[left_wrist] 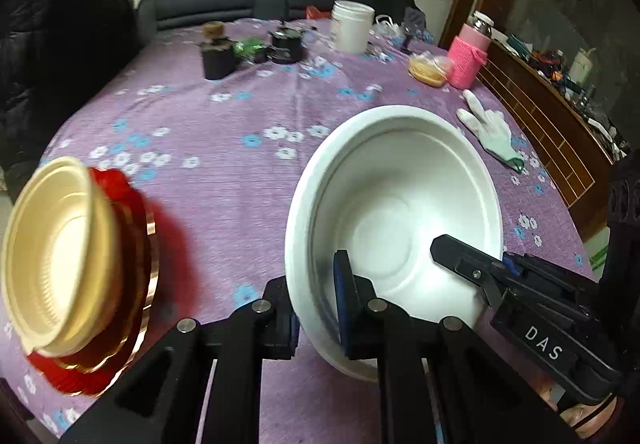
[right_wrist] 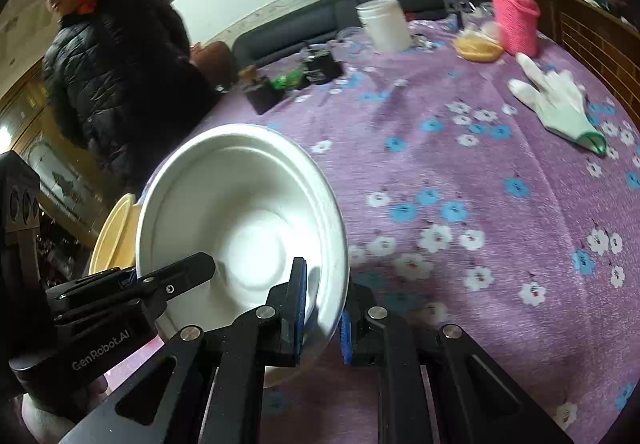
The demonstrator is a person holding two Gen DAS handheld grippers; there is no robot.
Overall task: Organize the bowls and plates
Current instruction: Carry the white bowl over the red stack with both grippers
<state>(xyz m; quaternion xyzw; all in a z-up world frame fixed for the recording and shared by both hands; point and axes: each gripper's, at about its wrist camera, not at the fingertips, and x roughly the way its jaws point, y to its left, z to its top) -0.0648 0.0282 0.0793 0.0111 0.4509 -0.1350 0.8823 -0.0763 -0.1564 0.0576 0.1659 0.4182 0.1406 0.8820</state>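
A white bowl (left_wrist: pixel 394 212) is held above the purple flowered tablecloth, and both grippers clamp its rim from opposite sides. My left gripper (left_wrist: pixel 318 308) is shut on the bowl's left rim. My right gripper (right_wrist: pixel 322 314) is shut on the right rim of the same white bowl (right_wrist: pixel 240 212); it shows in the left wrist view as a black finger (left_wrist: pixel 460 256). A cream bowl (left_wrist: pixel 60 264) rests on a stack of red and gold plates (left_wrist: pixel 132 284) at the left. The cream bowl's edge (right_wrist: pixel 114 232) peeks out behind the white bowl.
A white glove (left_wrist: pixel 494 134), a pink knit-covered bottle (left_wrist: pixel 466 58), a white tub (left_wrist: pixel 351 26), a bag of food (left_wrist: pixel 428 70) and dark jars (left_wrist: pixel 218 58) lie on the far table. A person in a black jacket (right_wrist: pixel 116 76) stands at the left. A wooden bench (left_wrist: pixel 540 112) runs along the right.
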